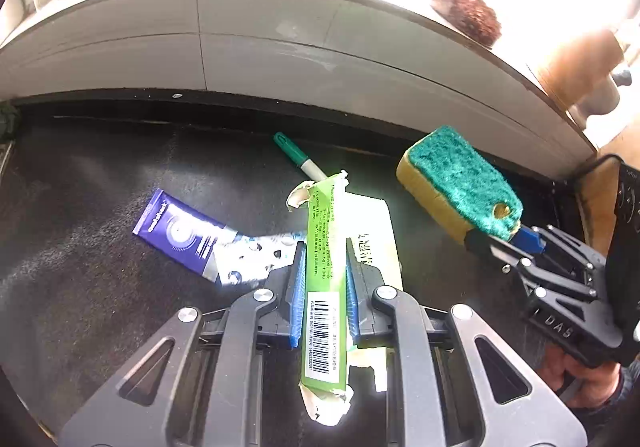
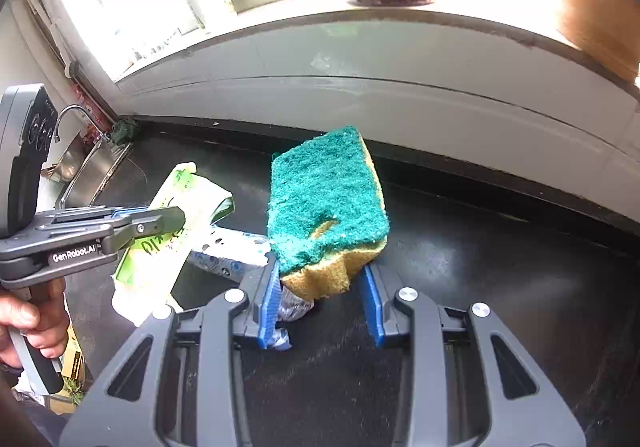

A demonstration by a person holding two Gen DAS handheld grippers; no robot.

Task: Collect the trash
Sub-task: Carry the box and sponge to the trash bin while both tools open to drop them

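1. Left tool (image 1: 326,271) clamped on torn green-and-white paper wrapper (image 1: 322,287), lifted for collecting.
2. Right tool (image 2: 320,287) pinching green-topped yellow sponge (image 2: 326,203), at 3 o'clock.
3. Purple foil packet (image 1: 180,233) flat on black bench (image 1: 100,207), 9 o'clock, uncollected.

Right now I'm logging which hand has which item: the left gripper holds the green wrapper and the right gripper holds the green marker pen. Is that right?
Not quite. The right gripper holds the green-topped sponge, clearest in the right wrist view. The marker pen lies untouched on the dark counter. The left gripper does hold the green wrapper, as the left wrist view shows.
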